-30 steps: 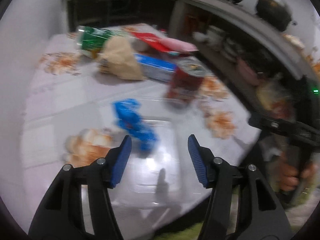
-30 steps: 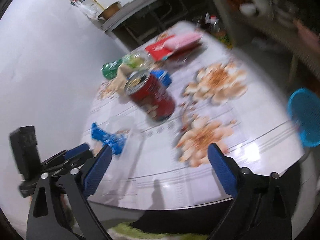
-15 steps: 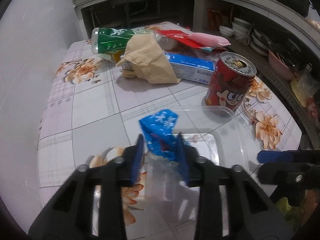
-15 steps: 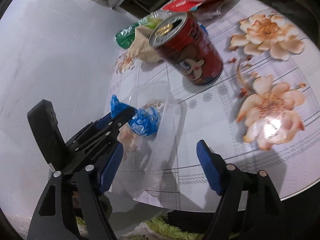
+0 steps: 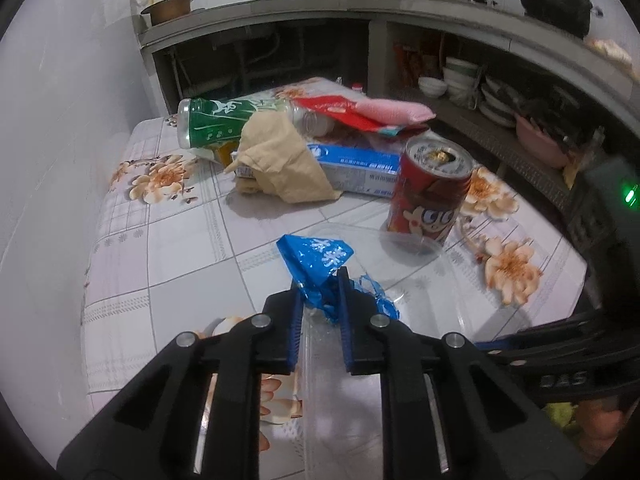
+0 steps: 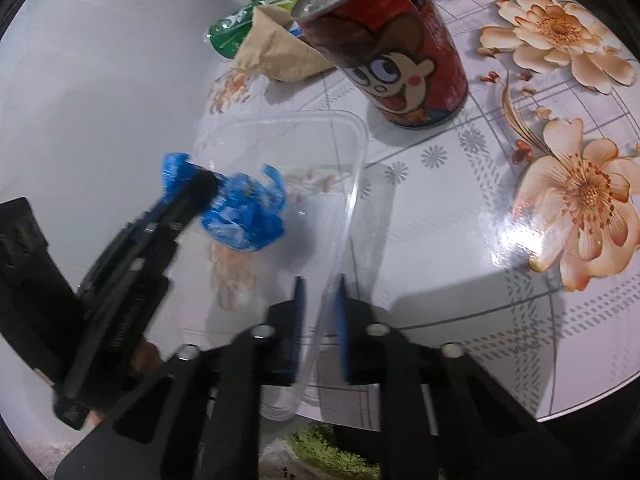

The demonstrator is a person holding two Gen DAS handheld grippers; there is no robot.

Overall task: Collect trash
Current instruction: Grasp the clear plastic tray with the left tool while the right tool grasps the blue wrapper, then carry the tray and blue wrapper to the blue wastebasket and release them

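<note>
The left hand-held gripper [image 5: 320,292] is closing on a crumpled blue foil wrapper [image 5: 316,262], pinching it above a clear plastic container [image 6: 280,148] near the floral bench's [image 6: 460,208] front edge. The right hand-held gripper [image 6: 319,300] is closing, pinching the container's thin rim. 1 red cartoon can [image 6: 392,48] is standing just behind it.

Glossy tablecloth [image 6: 460,216], clear plastic tray [image 6: 352,184], crinkled foil wrapper [image 5: 316,260]

A crumpled wrapper [image 5: 316,268] sits between the left jaws, over a clear container [image 6: 304,148] (its rim between the right jaws); a can [image 5: 430,192] stands beyond, right.
</note>
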